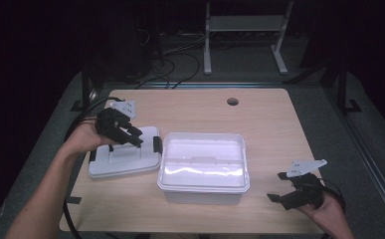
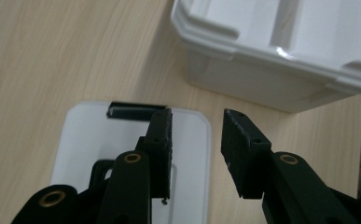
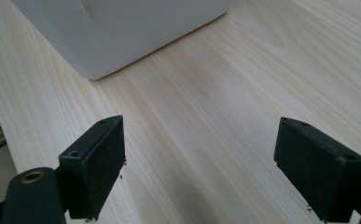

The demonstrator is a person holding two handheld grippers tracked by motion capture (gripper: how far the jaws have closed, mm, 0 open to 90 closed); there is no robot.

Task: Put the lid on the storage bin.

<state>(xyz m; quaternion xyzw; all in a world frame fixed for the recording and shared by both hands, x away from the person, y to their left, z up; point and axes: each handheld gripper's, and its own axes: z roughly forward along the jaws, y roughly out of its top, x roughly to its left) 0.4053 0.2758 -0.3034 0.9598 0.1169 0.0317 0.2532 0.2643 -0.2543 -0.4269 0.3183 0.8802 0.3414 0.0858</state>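
An open white plastic box (image 1: 203, 167) stands in the middle of the wooden table (image 1: 269, 124). Its flat white lid (image 1: 123, 158), with black latches (image 1: 157, 144), lies just left of it. My left gripper (image 1: 134, 136) hovers over the lid, jaws apart with nothing between them. In the left gripper view the gripper (image 2: 197, 122) points over the lid's (image 2: 85, 140) edge near a black latch (image 2: 131, 111), with the box (image 2: 281, 46) beyond. My right gripper (image 1: 277, 186) rests near the table's front right, jaws wide apart. The right gripper (image 3: 199, 140) faces bare wood and the box's corner (image 3: 122, 32).
A round cable hole (image 1: 233, 101) sits near the table's far edge. Beyond the table, a white metal frame (image 1: 244, 30) and loose cables (image 1: 175, 64) lie on the dark floor. Bare wood stretches to the right of the box.
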